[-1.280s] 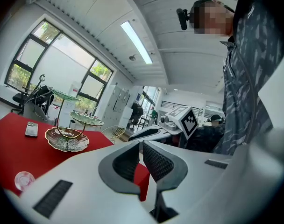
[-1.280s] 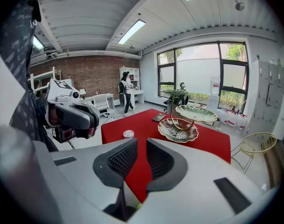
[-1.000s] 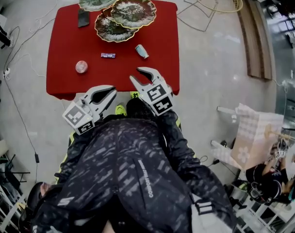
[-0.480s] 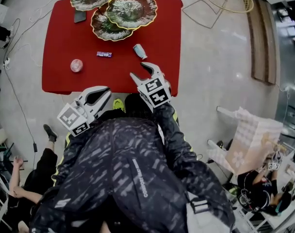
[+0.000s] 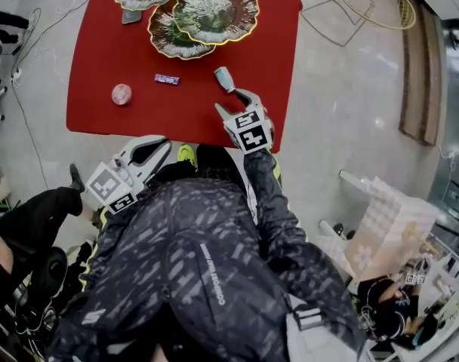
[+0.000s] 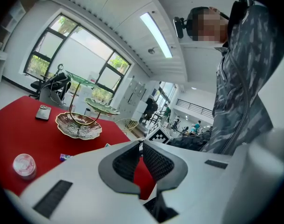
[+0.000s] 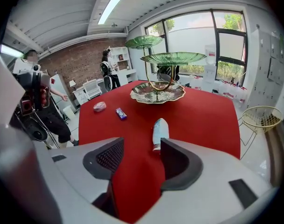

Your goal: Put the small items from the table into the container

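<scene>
Nothing stowed yet: tube [image 5: 224, 78], candy [image 5: 167, 79] and disc [image 5: 121, 93] lie at six o'clock of the dish [image 5: 214, 10]. Right gripper [image 5: 233, 100] opening behind the tube, empty; left gripper [image 5: 163, 143] closed, empty.

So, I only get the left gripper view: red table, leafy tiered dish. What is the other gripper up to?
Observer: The right gripper is over the table's near edge. Its fingers are opening, and a small tube lies just ahead of them, not gripped.
Operator: And where is my gripper?
Observer: The left gripper hangs off the table's near edge, above the floor.
Operator: Anyone else around?
Observer: Yes, a bystander in dark clothes stands beside the table.
</scene>
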### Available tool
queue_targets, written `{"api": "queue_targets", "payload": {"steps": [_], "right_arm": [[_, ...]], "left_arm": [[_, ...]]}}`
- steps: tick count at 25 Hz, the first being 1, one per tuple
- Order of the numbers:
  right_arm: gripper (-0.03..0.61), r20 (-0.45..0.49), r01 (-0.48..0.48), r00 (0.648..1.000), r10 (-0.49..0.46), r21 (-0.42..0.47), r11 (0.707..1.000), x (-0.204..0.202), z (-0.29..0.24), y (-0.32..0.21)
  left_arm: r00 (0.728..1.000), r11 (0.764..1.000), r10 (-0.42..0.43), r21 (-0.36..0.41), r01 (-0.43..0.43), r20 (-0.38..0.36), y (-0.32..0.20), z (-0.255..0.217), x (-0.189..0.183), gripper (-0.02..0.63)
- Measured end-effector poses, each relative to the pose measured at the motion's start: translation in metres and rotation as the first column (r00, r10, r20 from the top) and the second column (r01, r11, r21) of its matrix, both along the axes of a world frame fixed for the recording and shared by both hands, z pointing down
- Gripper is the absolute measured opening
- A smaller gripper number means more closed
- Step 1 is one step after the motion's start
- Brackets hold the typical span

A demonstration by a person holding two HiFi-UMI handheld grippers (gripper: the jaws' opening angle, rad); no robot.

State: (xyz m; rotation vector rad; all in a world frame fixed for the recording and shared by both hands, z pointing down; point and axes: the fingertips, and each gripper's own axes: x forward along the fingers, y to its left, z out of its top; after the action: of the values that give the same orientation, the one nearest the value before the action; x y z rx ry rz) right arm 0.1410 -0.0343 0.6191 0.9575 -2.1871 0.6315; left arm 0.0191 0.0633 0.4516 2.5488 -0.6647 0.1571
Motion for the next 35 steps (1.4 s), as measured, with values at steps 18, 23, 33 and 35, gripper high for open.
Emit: {"api": "queue_targets", "payload": {"steps": [18, 23, 33, 35], "right_arm": [[0.23, -0.039, 0.003, 0.999, -0.007, -0.093, 0.996, 0.018, 0.048, -0.032], [0.23, -0.045, -0.002, 0.999, -0.003, -0.107, 0.994, 0.018, 0.056, -0.036], [0.16, -0.065, 0.012, 0.998, -0.02, -0.123, 0.992, 0.016, 0.062, -0.035], [0.153, -0.063, 0.009, 0.998, -0.017, -0.129, 0.992, 0.017, 0.063, -0.035]], "left_arm": [[0.995, 0.994, -0.094, -0.051, 0.096, 0.039, -0.02, 0.006, -0.005, 0.025], [0.993, 0.992, -0.107, -0.056, 0.109, 0.048, -0.023, 0.006, -0.008, 0.025], [0.993, 0.992, -0.108, -0.061, 0.111, 0.044, -0.026, 0.006, -0.011, 0.025], [0.994, 0.992, -0.105, -0.061, 0.107, 0.043, -0.026, 0.007, -0.011, 0.025]]}}
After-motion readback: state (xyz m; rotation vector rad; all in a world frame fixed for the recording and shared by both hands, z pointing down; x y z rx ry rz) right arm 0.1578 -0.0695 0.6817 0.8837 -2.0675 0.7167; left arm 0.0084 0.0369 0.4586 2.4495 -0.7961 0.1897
